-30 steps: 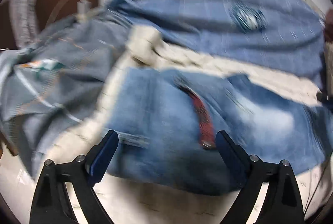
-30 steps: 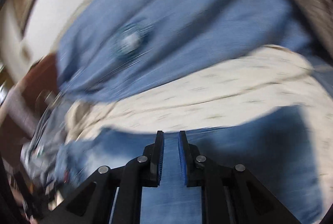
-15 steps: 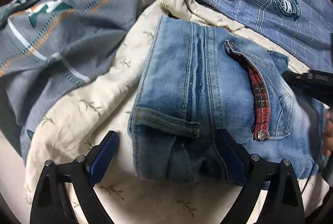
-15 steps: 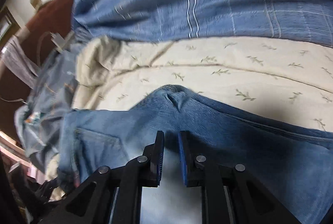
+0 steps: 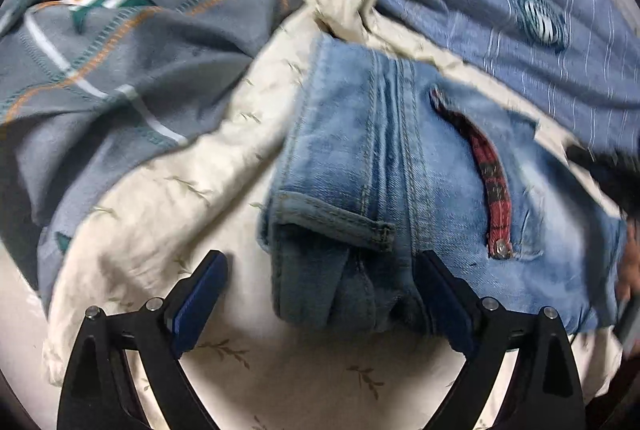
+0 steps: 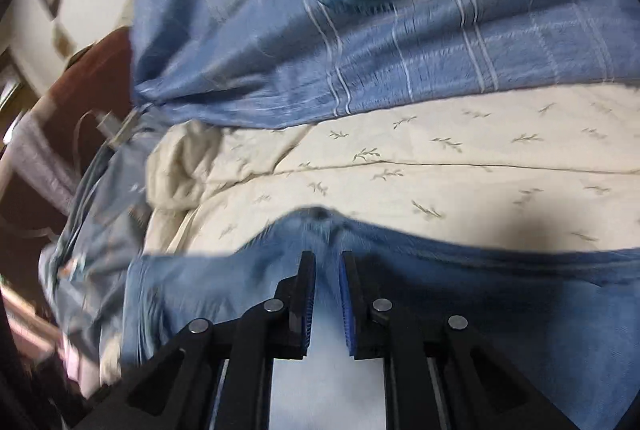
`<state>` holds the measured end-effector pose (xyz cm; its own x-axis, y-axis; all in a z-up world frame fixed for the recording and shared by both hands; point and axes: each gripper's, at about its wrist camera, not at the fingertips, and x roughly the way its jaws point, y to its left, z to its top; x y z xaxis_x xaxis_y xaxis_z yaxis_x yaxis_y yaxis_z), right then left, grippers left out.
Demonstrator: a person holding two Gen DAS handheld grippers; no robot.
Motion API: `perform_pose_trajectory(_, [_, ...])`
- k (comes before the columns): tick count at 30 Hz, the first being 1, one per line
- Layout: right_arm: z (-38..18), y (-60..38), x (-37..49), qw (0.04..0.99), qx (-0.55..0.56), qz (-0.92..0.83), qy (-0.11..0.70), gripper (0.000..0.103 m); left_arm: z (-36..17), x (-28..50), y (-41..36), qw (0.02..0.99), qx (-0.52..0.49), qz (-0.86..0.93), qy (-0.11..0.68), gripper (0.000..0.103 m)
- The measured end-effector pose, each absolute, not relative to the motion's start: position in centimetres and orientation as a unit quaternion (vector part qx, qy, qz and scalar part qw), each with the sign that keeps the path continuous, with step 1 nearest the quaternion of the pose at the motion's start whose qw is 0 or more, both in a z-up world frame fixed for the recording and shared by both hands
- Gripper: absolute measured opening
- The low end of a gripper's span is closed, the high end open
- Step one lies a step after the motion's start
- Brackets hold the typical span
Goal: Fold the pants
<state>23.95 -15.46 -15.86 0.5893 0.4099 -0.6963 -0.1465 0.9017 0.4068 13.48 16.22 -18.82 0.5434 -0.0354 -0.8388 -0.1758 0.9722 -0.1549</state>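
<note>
Since a moment ago the jeans (image 5: 400, 190) have slid slightly right on the bed sheet (image 5: 192, 198). Right tool (image 6: 326, 294) stays clenched on denim; left tool (image 5: 320, 294) hangs released. Draw steadily, keeping the fold's edges aligned.

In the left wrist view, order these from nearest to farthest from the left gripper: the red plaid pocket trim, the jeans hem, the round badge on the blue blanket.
From the left gripper:
1. Jeans hem, just ahead, between the open fingers.
2. Red plaid pocket trim, further up and to the right on the jeans.
3. Round badge, far upper right on the blue blanket.
</note>
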Motion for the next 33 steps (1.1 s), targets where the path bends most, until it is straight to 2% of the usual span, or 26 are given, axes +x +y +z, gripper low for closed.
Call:
perform_pose_trajectory(8, [-16.4,-16.1,15.2,0.859,0.129,0.199,0.454,0.014,-15.0,11.4,12.7,0.920,-0.062,0.037,0.385,0.096])
perform_pose_trajectory(16, [-19.6,-13.5,12.6,0.841,0.106,0.217,0.484,0.015,-16.3,12.5,9.8,0.907,-0.025,0.024,0.419,0.096])
perform_pose_trajectory(25, [-19.5,-16.0,10.4,0.832,0.119,0.245,0.483,0.015,-17.4,13.5,9.0,0.893,-0.026,0.037,0.447,0.099])
perform_pose_trajectory(29, [-17.6,-19.1,9.2,0.853,0.133,0.238,0.445,0.015,-16.2,12.6,8.7,0.907,-0.032,0.045,0.417,0.099])
perform_pose_trajectory(33, [-15.4,-25.0,8.4,0.880,0.196,0.197,0.384,0.015,-14.3,11.2,7.1,0.934,-0.021,0.041,0.355,0.099])
